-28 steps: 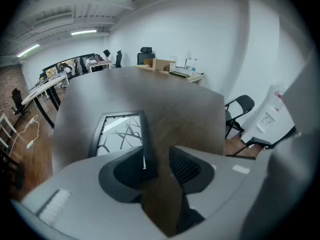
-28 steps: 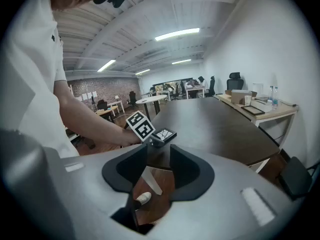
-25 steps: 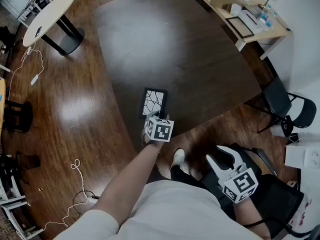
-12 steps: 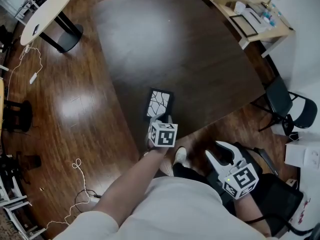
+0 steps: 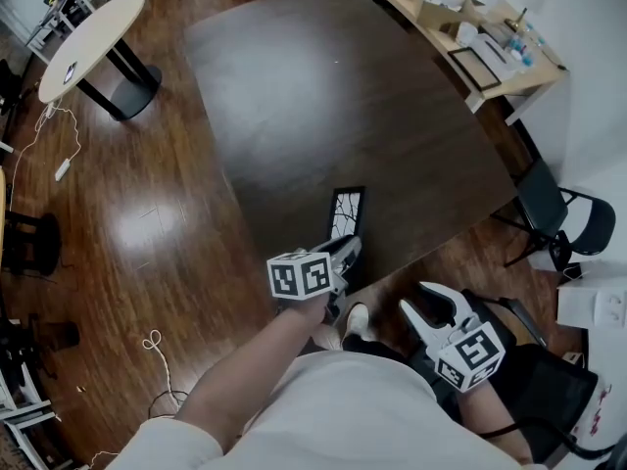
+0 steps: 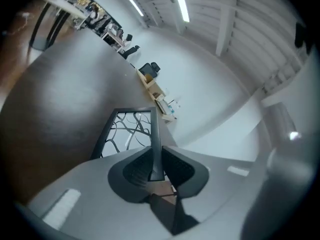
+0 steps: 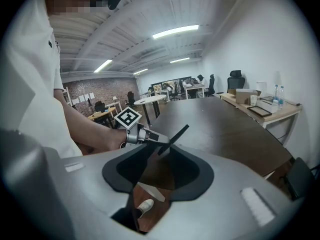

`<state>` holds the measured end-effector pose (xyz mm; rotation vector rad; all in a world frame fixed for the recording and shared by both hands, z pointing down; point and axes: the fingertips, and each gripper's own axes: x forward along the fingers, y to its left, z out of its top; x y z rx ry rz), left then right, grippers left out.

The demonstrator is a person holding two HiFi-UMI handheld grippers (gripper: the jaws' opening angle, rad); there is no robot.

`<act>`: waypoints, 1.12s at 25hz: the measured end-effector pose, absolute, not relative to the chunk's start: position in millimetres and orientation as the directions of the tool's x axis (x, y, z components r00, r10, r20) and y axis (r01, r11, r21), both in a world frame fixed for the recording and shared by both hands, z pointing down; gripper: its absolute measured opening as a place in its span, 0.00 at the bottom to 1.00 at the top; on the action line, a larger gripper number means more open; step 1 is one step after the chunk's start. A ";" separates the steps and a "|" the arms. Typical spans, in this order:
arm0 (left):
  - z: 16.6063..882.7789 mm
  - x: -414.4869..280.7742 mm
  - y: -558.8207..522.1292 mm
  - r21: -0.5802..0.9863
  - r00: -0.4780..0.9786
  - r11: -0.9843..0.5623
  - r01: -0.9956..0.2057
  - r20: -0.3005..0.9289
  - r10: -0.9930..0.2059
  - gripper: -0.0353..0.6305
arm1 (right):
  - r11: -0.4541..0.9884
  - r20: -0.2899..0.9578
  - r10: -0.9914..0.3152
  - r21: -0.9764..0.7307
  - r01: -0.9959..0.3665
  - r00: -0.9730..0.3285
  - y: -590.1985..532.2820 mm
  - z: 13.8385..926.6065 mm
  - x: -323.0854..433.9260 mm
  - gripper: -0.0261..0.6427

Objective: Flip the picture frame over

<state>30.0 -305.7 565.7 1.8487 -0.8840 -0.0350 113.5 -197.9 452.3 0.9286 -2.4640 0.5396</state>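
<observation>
Big dark table point(image 5: 323, 86) is taking up most of the head view, with shiny wood floor point(image 5: 147, 213) around it and a light desk point(image 5: 460, 18) sitting off in the upper right corner.

So the picture frame point(image 5: 345, 213) is sitting near the table's front edge, lower middle of the frame, and it isn't lying flat. It's standing tipped up on its side, so you're mostly seeing a thin dark sliver with a bit of the white branch-pattern print showing. The left gripper point(image 5: 343, 251) is clamping it by the near rim. In the left gripper view the frame point(image 6: 131, 131) is running straight up out of the pinch, with its edge squeezed between the two dark pads of that gripper point(image 6: 156, 166).

The right gripper point(image 5: 436, 306) is hanging back at the lower right, off the table, jaws spread and nothing in them. Same story in its own view point(image 7: 157, 171).

My read is that this is about the midpoint of the flip. I'm guessing the next bit needs the wrist rolling on over so the print side is facing down, then laying it flat before letting go, going easy so the frame isn't slapping down.
</observation>
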 end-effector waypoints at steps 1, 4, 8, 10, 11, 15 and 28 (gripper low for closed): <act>562.9 28.4 -306.0 0.852 0.753 -0.183 -0.491 0.308 -0.582 0.15 | 0.696 0.536 -0.514 -0.196 -0.691 -0.670 -197.7 451.7 109.7 0.25; 560.0 18.3 -305.5 0.945 0.801 -0.152 -0.289 0.151 -0.580 0.15 | 0.692 0.544 -0.516 -0.190 -0.696 -0.662 -195.5 451.2 99.0 0.25; 557.7 -1.8 -302.8 0.995 0.806 -0.098 -0.023 -0.040 -0.591 0.15 | 0.682 0.563 -0.519 -0.180 -0.709 -0.642 -192.9 450.3 88.4 0.25; 554.4 -10.6 -300.3 0.993 0.789 -0.067 0.101 -0.121 -0.602 0.15 | 0.676 0.571 -0.525 -0.171 -0.717 -0.631 -192.3 449.1 84.5 0.25; 555.5 -15.9 -299.7 0.990 0.782 -0.058 0.128 -0.137 -0.607 0.15 | 0.672 0.574 -0.529 -0.166 -0.721 -0.625 -192.4 448.5 82.8 0.25; 564.6 -36.3 -299.0 0.986 0.778 -0.057 0.156 -0.158 -0.608 0.15 | 0.658 0.583 -0.540 -0.157 -0.736 -0.607 -192.5 447.3 74.9 0.25; 577.9 -72.6 -293.7 0.989 0.836 -0.095 0.117 -0.150 -0.527 0.17 | 0.619 0.584 -0.570 -0.157 -0.770 -0.577 -182.4 448.5 45.5 0.25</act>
